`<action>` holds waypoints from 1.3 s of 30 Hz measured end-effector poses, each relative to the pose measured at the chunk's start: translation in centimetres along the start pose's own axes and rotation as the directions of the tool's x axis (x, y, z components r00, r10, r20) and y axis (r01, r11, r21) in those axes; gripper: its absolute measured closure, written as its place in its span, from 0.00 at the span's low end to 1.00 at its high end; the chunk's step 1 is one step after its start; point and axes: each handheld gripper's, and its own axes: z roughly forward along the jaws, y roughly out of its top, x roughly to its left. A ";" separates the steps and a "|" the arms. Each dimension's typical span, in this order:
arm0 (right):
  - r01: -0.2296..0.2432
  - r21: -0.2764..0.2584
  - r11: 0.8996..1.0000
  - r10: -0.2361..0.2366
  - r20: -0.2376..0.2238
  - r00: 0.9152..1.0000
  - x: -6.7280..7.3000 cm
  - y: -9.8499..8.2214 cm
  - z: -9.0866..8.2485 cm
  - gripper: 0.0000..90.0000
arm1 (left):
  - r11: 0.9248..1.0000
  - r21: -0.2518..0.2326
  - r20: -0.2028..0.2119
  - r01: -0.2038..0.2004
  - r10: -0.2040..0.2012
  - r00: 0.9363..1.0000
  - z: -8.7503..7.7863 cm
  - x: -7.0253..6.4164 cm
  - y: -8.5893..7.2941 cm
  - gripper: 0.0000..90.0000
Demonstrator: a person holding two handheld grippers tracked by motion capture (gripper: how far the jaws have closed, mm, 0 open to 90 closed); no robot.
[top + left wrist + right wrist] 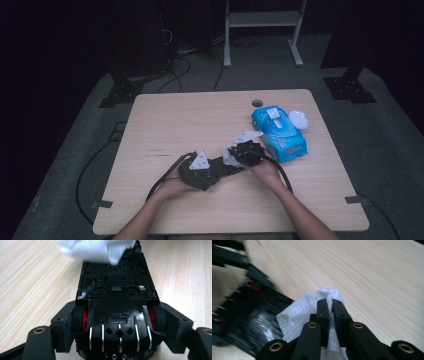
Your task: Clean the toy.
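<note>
Left jaws [117, 322] clamping upturned toy car [117, 290]; right jaws [330, 307] pinching white wipe [297, 315], seemingly against it.

Wooden table [165, 120] with wipes pack [280, 134]

Toy car [117, 302]: glossy black underside, red wheel hubs, silver strips. Wipe [299, 315]: white, dimpled. Wipe pack [279, 132]: blue. Table [200, 120]: pale wood grain.

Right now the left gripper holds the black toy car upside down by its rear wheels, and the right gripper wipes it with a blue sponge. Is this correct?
Not quite: there is no blue sponge. The right gripper is shut on a white wipe, as the right gripper view shows. The rest stands: the left gripper holds the black toy car upside down by its rear wheels.
</note>
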 end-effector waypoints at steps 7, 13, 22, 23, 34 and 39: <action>-0.036 0.013 0.999 0.035 0.007 0.999 -1.0 -0.5 -0.2 0.94 | 1.000 -0.001 0.004 0.005 -0.005 1.000 0.0 0.1 0.1 0.28; -0.022 0.006 1.000 0.022 -0.005 1.000 -0.6 -0.2 0.2 0.94 | 1.000 -0.004 0.001 0.008 -0.008 1.000 -0.1 0.2 0.0 0.28; -0.029 0.035 0.999 0.030 -0.030 0.999 -0.9 -2.1 -1.7 0.94 | 1.000 0.002 0.005 0.003 -0.003 1.000 -0.1 0.2 0.0 0.28; -0.025 0.033 0.999 0.026 -0.043 0.999 -0.6 -2.0 -1.8 0.94 | 1.000 0.005 0.003 0.002 -0.002 1.000 0.0 0.2 0.0 0.28; -0.033 0.020 0.999 0.034 -0.047 0.998 -0.8 -1.2 -0.7 0.94 | 1.000 -0.003 0.006 -0.001 0.001 1.000 -0.2 0.2 0.0 0.28; -0.031 0.016 0.999 0.032 -0.053 0.998 0.0 -2.4 -2.2 0.94 | 0.999 0.019 0.012 -0.039 0.039 0.999 0.1 -0.4 0.4 0.27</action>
